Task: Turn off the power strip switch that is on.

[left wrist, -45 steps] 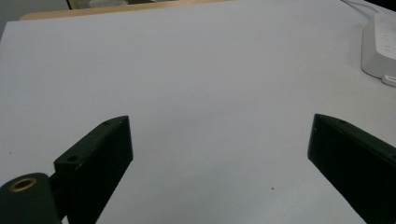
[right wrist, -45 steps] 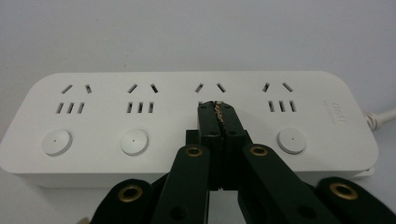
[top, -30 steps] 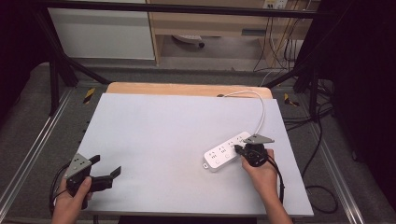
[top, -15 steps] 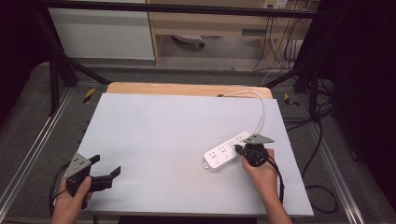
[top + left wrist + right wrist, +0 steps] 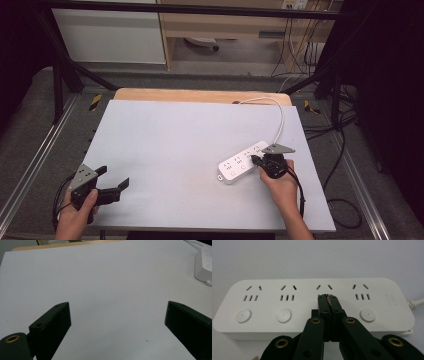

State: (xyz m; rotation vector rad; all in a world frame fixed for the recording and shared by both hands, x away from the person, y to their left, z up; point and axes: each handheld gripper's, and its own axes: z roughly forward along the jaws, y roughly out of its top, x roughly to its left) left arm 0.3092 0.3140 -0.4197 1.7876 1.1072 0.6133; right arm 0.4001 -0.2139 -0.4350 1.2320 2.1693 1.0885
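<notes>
A white power strip (image 5: 239,163) (image 5: 312,302) with several sockets and round buttons lies on the table's right side. My right gripper (image 5: 256,160) (image 5: 328,299) is shut, nothing between its jaws, with its tips over the strip's third socket group. They hide the button there, and I cannot tell whether they touch it. My left gripper (image 5: 114,178) (image 5: 117,305) is held open over bare table near the front left corner. The strip's end (image 5: 203,265) shows far off in the left gripper view.
The strip's white cable (image 5: 280,117) curves back to the table's far edge. The pale grey table top (image 5: 175,135) has a wooden strip (image 5: 200,95) at the back. Metal frame rails (image 5: 30,170) flank it and black cables (image 5: 345,150) hang at the right.
</notes>
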